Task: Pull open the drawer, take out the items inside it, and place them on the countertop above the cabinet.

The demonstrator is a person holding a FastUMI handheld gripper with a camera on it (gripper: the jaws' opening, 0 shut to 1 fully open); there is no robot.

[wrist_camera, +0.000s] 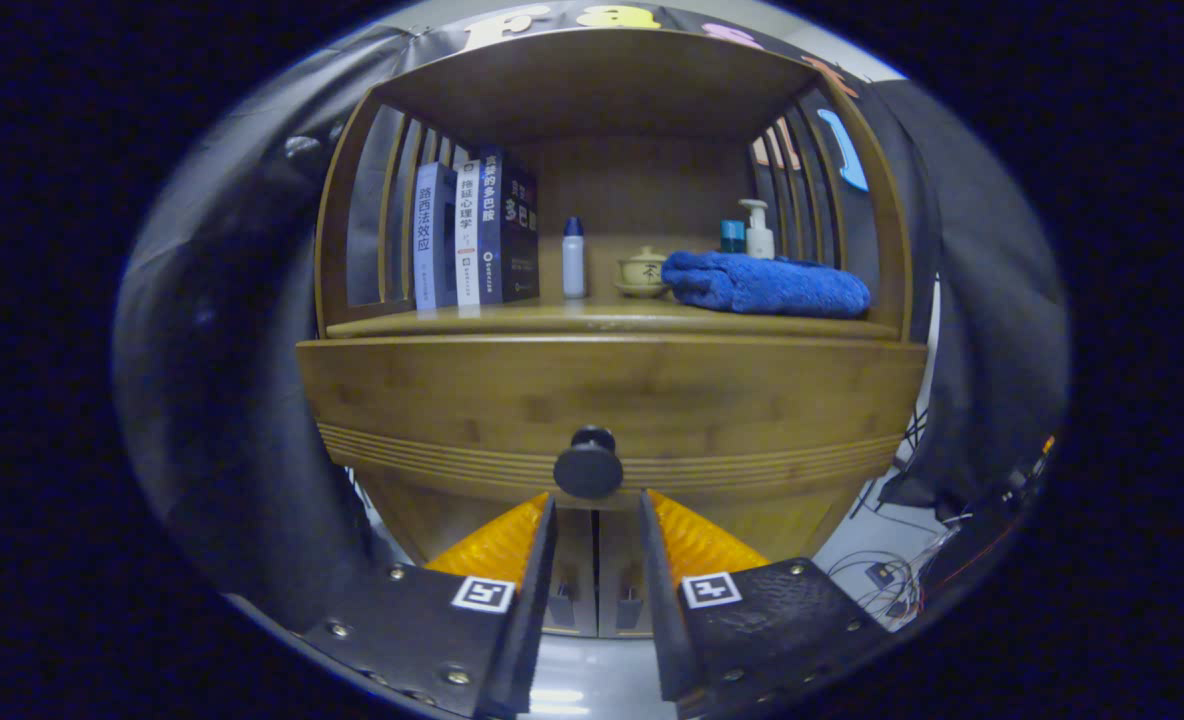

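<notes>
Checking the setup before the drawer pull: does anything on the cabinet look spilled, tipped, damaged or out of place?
Nothing stands out. On the countertop the books stand upright, the small bottle, teapot and pump bottle are upright, and the blue towel lies folded. The drawer is shut; the tool is open just below its knob.

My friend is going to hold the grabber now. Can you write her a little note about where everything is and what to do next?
Gripper: open, holding nothing, its fingertips just below the dark round knob, not touching it.
Drawer: looks shut, so its contents are hidden.
Countertop above: books on one side, then a small bottle, a little teapot, and a folded blue towel with a pump bottle behind it.
Done: only the approach.
Left: grip the knob, pull the drawer open, lift out what's inside, set it on the countertop.
</notes>
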